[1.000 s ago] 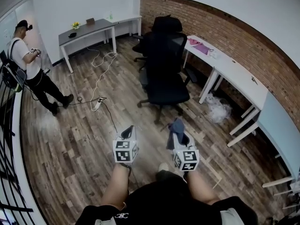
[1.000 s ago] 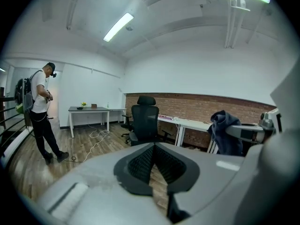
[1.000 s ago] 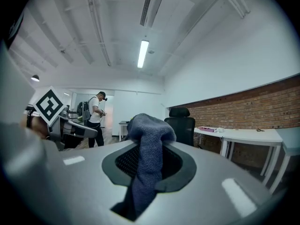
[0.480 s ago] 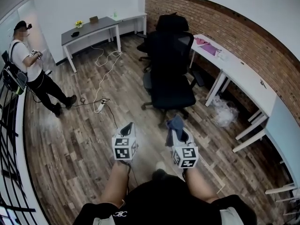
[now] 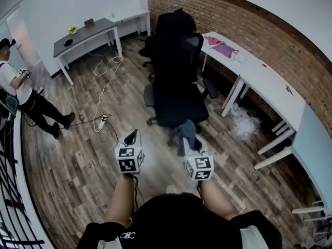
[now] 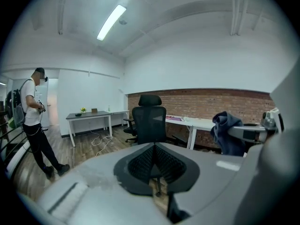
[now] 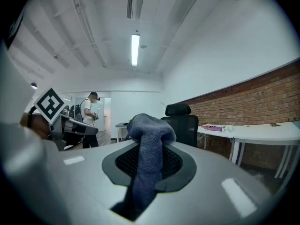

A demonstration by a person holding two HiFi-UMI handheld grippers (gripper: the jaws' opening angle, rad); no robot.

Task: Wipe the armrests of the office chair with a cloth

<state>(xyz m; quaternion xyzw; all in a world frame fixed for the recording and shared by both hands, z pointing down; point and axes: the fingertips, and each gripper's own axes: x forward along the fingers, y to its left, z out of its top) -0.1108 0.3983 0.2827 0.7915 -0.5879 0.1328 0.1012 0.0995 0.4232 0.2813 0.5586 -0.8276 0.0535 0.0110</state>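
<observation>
The dark blue, coarse-knit cloth (image 7: 146,139) is pinched in my right hand-held gripper (image 5: 188,140) and hangs limp over its closed jaws. It is well short of the black high-backed office chair (image 5: 174,71), which stands ahead on the wood-plank floor (image 5: 78,154). The chair's dark armrests (image 5: 210,88) look untouched, so I judge wiping has not started and both are left to do. My left hand-held gripper (image 5: 130,139) is closed on nothing.

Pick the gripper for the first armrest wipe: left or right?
Right. The right gripper is shut on the blue cloth, while the left gripper is shut with nothing in it. Both hang short of the office chair, which shows its back, so neither looks closer.
</observation>
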